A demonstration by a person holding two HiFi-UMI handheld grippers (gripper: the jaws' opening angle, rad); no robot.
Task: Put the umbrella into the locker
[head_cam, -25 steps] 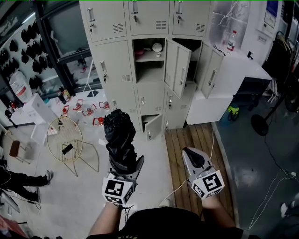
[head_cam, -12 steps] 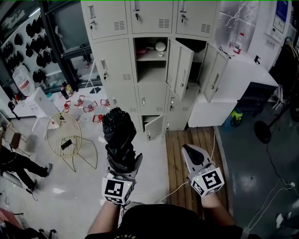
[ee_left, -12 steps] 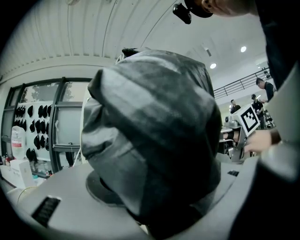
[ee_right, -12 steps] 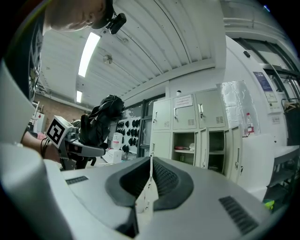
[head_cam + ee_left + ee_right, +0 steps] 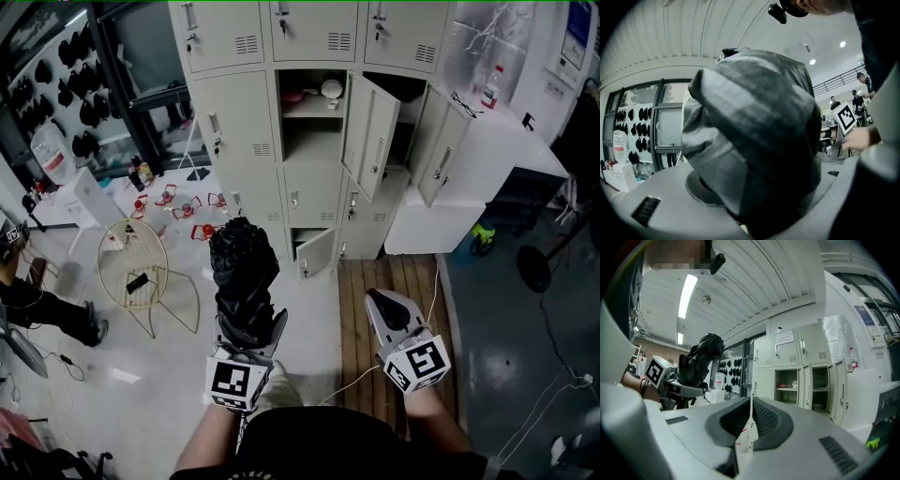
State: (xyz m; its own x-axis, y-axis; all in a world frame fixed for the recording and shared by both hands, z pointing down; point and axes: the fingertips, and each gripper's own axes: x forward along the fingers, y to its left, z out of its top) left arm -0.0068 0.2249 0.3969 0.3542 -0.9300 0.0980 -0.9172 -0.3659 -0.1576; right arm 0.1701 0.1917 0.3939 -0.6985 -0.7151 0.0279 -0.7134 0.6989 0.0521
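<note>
My left gripper (image 5: 250, 326) is shut on a folded black umbrella (image 5: 243, 277), which stands upright out of its jaws. In the left gripper view the umbrella (image 5: 754, 140) fills most of the picture. My right gripper (image 5: 382, 302) is beside it on the right, shut with nothing between its pads (image 5: 761, 420). From the right gripper view I see the umbrella (image 5: 701, 359) at the left. The grey locker bank (image 5: 246, 127) stands ahead; its middle column has an open compartment (image 5: 314, 141) with a door (image 5: 370, 136) swung out. The lockers (image 5: 787, 376) also show beyond the right gripper.
A round wire chair (image 5: 141, 277) with a phone on it stands on the floor to the left. Red items (image 5: 187, 202) lie near the locker base. A wooden platform (image 5: 394, 281) lies under my right gripper. A low locker door (image 5: 314, 253) hangs open. A person's legs (image 5: 47, 309) show far left.
The lockers have slid a little lower and to the right in the head view as I came nearer. The person at the left has shifted. Both grippers keep their pose.
</note>
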